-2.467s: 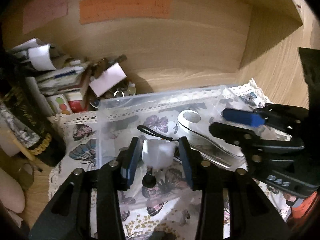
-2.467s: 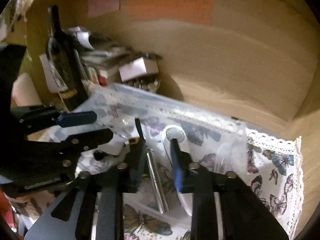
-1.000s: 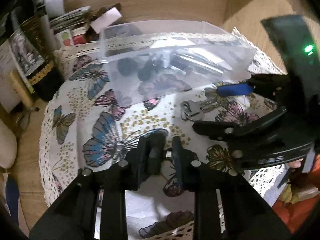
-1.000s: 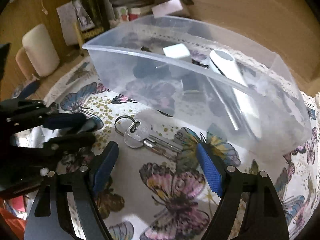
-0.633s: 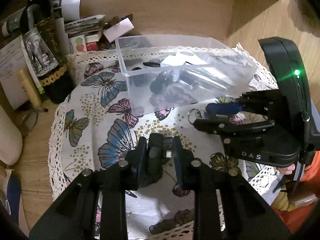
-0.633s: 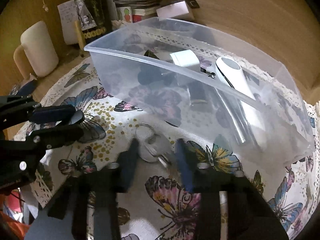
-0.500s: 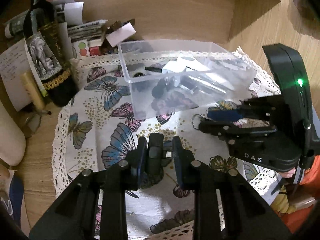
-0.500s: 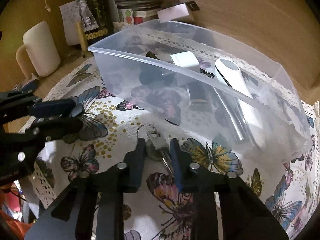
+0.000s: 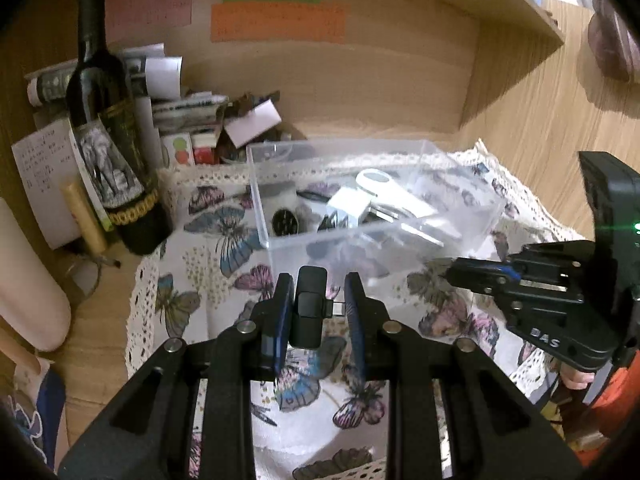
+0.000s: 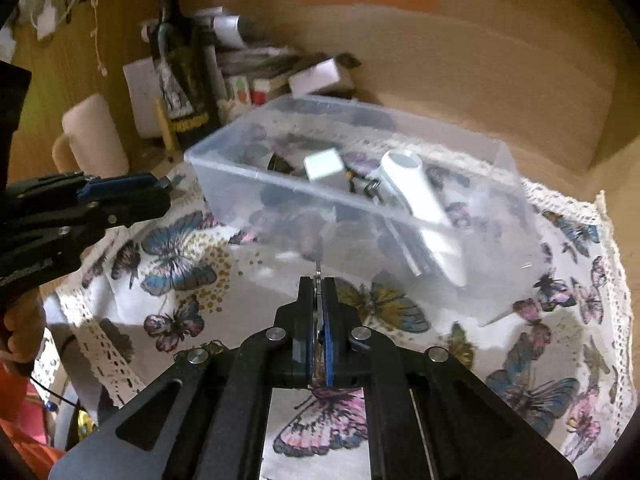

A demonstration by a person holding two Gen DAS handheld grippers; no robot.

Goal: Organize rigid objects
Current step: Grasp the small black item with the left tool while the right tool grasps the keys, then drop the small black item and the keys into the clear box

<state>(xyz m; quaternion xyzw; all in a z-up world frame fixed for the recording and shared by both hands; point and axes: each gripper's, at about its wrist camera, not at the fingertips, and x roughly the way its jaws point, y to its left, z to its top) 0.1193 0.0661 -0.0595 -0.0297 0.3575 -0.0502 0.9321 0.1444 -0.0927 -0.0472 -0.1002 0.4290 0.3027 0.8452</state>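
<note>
Keys sit clamped in the right gripper, near the clear bin; left gripper grasps a black adapter, both apparently bin-bound.

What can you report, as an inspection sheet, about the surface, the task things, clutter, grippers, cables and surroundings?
Surface: butterfly-print cloth with lace edge, on wood.
Job's things: clear plastic bin holds a white cube, a white handle-shaped device and dark small items. Small black device and keys are held above the cloth.
Clutter: wine bottle, papers, cream mug.
Grippers: left gripper shut on the black device; right gripper shut on the keys.
Cables: nothing seen.
Surroundings: wooden back wall with coloured notes.
</note>
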